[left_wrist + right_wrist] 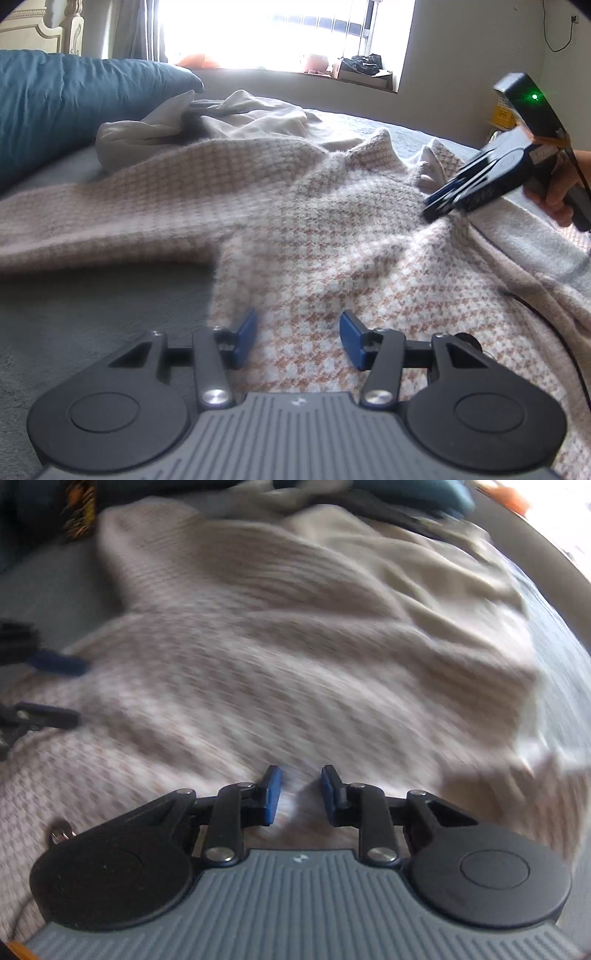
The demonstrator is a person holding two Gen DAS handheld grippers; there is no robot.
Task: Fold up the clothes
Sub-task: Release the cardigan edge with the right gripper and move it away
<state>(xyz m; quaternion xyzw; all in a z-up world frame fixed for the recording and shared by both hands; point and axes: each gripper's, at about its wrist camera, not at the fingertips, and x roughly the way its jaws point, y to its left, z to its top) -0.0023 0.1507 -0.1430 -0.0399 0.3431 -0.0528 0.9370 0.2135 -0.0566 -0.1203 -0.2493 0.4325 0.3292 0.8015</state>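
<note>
The houndstooth sweater (295, 206) lies spread across the bed (74, 332), both claws hovering spread and empty, left gripper (298, 341) near its hem, right gripper (301, 794) over a fold, probably to pinch there.

Houndstooth knit garment (314, 229) in pink-beige and white, spread unfolded and rumpled across a grey bed (74, 314); one sleeve extends flat toward the left, the collar stands raised at the far edge. Behind it lies a crumpled plain beige garment (236, 118), touching it.
</note>
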